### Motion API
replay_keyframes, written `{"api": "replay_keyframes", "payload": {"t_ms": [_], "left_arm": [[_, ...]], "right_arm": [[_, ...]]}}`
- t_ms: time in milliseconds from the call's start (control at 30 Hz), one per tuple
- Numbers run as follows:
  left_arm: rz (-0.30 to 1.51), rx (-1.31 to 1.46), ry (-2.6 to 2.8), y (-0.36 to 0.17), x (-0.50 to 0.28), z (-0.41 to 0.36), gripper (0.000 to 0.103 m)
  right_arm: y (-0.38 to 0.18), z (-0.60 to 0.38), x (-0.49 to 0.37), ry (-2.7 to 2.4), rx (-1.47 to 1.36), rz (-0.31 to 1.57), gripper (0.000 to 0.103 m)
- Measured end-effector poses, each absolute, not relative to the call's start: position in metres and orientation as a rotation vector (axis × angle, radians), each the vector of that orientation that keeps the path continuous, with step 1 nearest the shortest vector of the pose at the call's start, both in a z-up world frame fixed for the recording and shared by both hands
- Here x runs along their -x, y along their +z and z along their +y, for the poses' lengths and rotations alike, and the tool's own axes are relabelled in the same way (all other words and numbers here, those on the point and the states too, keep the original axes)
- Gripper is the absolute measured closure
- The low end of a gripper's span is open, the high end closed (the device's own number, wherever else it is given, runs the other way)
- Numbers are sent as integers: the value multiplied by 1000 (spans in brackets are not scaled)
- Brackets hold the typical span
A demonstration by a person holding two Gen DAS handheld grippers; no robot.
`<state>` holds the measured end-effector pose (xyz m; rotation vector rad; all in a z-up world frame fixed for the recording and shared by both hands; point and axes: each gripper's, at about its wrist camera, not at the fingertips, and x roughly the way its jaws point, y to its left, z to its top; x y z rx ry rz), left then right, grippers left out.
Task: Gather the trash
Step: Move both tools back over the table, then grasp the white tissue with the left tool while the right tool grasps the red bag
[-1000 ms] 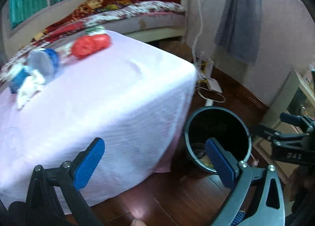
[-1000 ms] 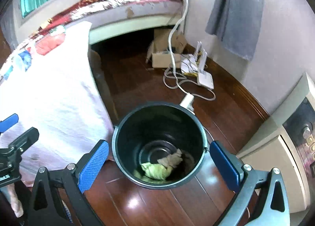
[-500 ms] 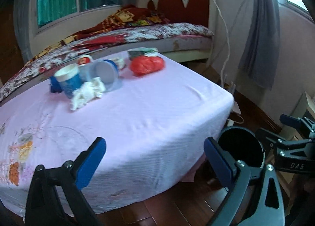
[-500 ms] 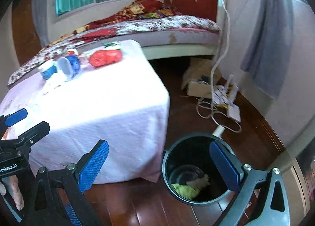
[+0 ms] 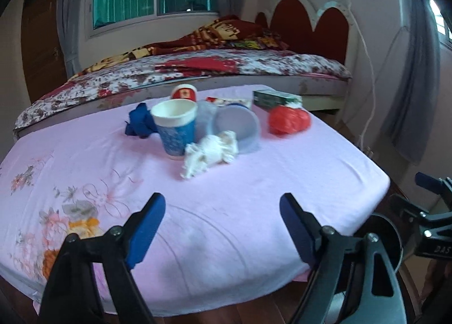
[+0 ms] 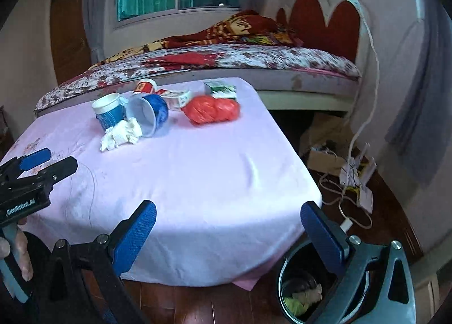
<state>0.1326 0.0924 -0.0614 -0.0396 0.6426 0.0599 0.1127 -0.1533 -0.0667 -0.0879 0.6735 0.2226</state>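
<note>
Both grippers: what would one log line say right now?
left gripper: empty, closing | right gripper: open, empty | trash on table | bin: some trash inside

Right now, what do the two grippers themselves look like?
Both are alike: the left gripper and the right gripper have black skeletal linkage arms with silver pivot bolts, each ending in flat, textured blue pads. White lettering marks each black body, only partly readable. The left gripper's handle, seen from the right wrist, looks light blue.
</note>
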Motion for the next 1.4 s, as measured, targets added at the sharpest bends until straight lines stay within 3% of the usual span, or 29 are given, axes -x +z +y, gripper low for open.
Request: {"api": "replay_keyframes", "payload": {"t_ms": [600,967,1167,1233,1300,1400], "left_arm": [[742,65,85,-95,-238,127,25],[787,93,50,-106,-264,125,25],[820,103,20,-108,-275,123,36],[821,108,12,-108,-276,122,42],[820,114,2,-108,-276,122,56],[816,119,-11,-108,-271,120,64]], "right_arm": [[-84,-112,-260,256,90,771,11],[-96,-75,-331,295,165,811,14],[-104,-59,-354,297,193,843,15],[-108,-57,-358,294,191,852,26],[-109,-57,-359,289,190,851,40],[-109,-62,-357,291,172,854,54]]}}
